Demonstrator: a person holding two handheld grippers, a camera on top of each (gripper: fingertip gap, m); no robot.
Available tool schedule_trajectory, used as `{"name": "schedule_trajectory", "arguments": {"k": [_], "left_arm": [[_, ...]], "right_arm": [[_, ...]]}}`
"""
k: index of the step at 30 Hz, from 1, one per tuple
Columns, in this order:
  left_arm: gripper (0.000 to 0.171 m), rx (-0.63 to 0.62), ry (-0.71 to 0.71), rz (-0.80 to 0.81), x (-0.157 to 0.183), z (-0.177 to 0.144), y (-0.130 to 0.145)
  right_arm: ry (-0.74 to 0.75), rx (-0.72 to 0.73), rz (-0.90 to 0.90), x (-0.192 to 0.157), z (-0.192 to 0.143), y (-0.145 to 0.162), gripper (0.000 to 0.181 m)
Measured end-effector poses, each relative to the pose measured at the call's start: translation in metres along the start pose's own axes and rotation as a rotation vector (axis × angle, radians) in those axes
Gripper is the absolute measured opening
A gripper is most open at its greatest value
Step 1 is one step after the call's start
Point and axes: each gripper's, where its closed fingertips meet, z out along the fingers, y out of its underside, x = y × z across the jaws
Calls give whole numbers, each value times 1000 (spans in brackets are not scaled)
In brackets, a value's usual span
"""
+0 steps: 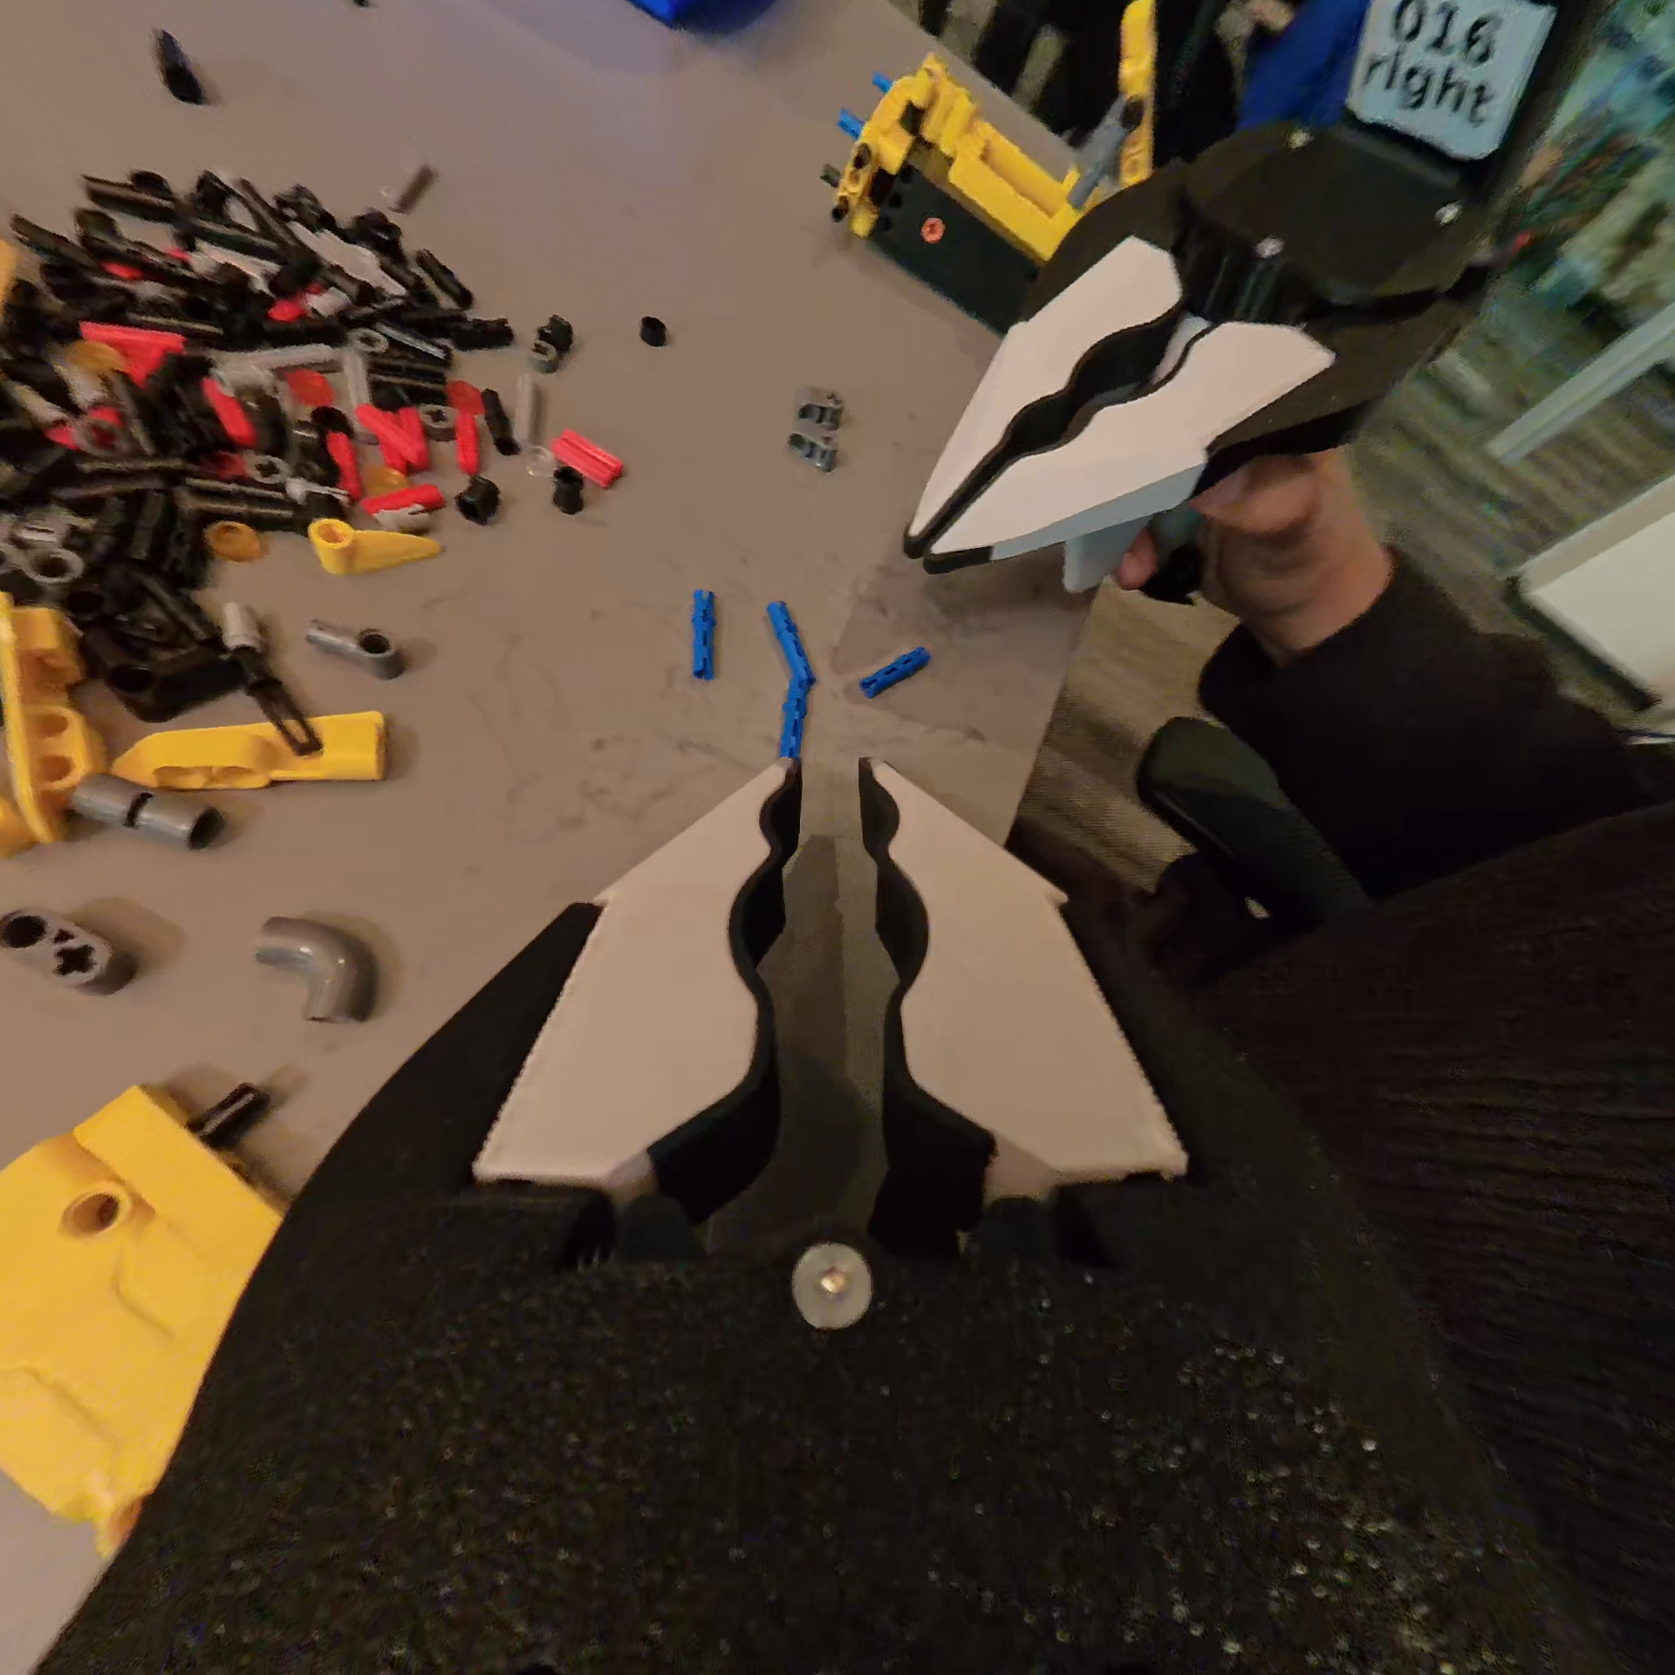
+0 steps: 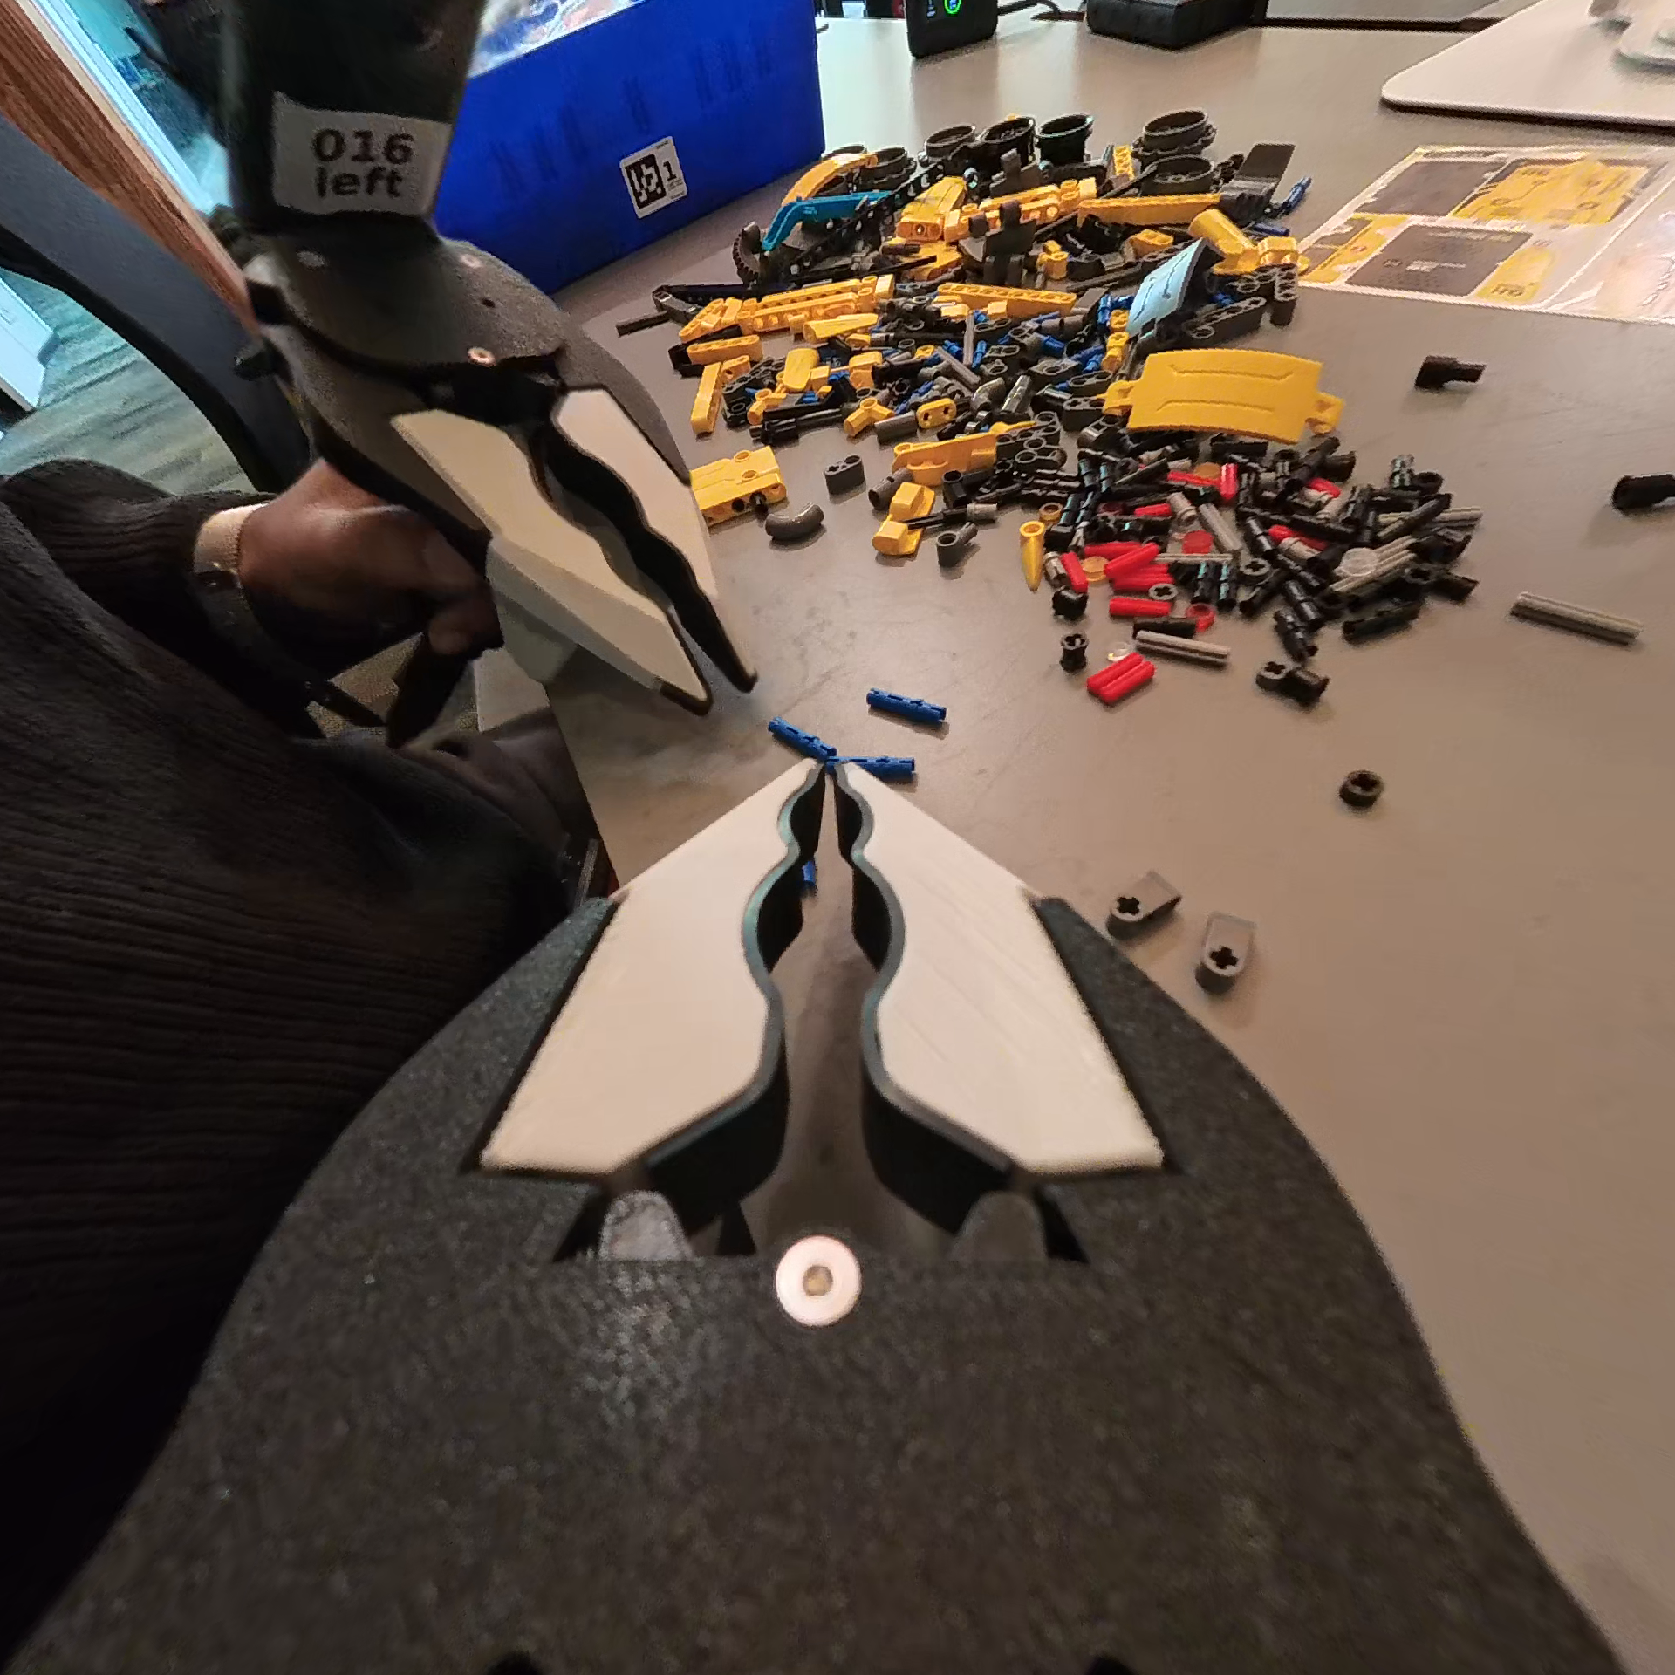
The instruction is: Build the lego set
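A: Left tongs [image 1: 829, 766] are being held slightly parted, empty, above blue pins [image 1: 790, 675] on the worktop [image 1: 580, 508].

B: Right tongs [image 2: 829, 770] are being kept clenched, seemingly empty; pin axes are pointing variously.

You sit at a big grey table [image 2: 1360, 1042], w/ a dark chair armrest [image 1: 1242, 807] by its edge. The floor is carpet [image 1: 1088, 725], brownish-grey. A blue bin [image 2: 625, 136] stands at the table's far side. Brick wall [image 2: 109, 154] on the left. Light is soft, indoor.
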Motion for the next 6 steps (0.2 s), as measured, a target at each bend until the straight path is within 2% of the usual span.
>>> {"name": "schedule_trajectory", "arguments": {"k": [3, 6], "left_arm": [[12, 48, 95, -92, 2, -5, -7], [11, 120, 124, -112, 2, -11, -16]], "right_arm": [[-7, -1, 5, 0, 0, 0, 1], [-9, 1, 6, -1, 0, 0, 1]]}}
